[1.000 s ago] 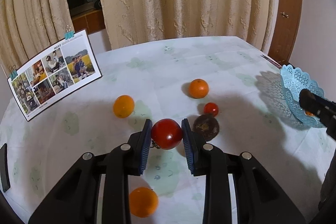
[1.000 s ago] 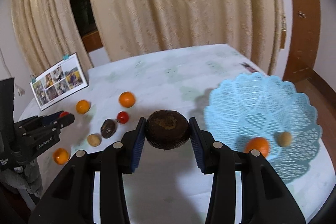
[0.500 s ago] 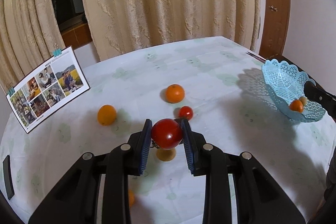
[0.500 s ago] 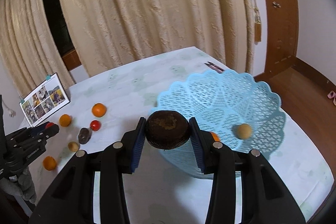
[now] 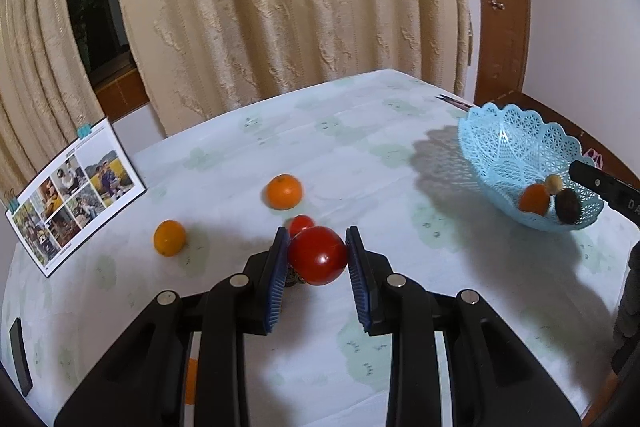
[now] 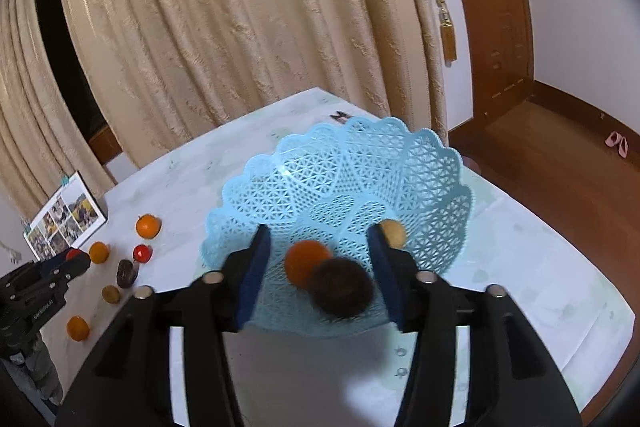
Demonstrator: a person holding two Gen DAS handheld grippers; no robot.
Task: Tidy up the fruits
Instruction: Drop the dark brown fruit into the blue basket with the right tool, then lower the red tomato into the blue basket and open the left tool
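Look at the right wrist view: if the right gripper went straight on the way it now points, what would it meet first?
Probably the dark brown fruit, lying loose between the right gripper's jaws, which have just been opening. It sits in the blue lattice basket beside an orange. Depth is unclear, so it could be the basket's near wall instead.

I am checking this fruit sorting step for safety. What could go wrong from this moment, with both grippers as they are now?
1. The dark fruit, just freed as the right gripper opened, sits near the front wall of the blue basket against the orange; it might roll or jolt the light basket.
2. The left gripper grips the red tomato; squeezing may bruise it.
3. The right gripper might block the left one's path.
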